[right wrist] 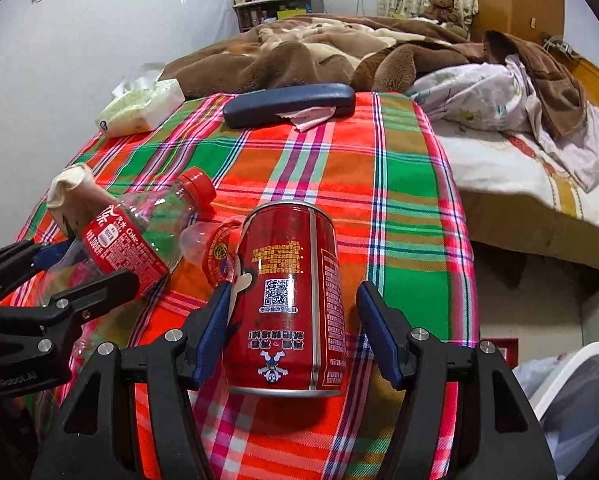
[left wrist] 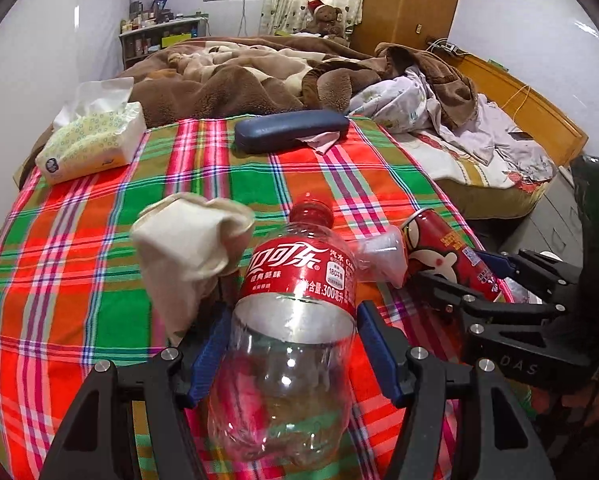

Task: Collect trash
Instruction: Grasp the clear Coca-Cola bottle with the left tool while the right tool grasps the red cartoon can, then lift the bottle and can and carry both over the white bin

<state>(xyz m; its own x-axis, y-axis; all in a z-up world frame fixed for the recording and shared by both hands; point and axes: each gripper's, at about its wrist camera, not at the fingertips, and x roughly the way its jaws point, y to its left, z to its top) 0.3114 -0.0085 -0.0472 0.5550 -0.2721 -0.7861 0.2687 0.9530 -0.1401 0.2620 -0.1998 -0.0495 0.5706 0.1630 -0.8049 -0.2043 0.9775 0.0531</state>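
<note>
An empty Coca-Cola bottle with a red cap lies on the plaid cloth, between the open fingers of my left gripper. A small gap shows on each side. A red drink can lies between the open fingers of my right gripper, the left pad close to it. The can and the right gripper also show in the left wrist view. The bottle and the left gripper also show in the right wrist view. A crumpled beige tissue lies left of the bottle. A clear plastic cup lies between bottle and can.
A tissue pack and a dark blue glasses case lie at the far side of the cloth. A bed with brown blankets lies behind. A white bin with a plastic liner stands on the floor at the right.
</note>
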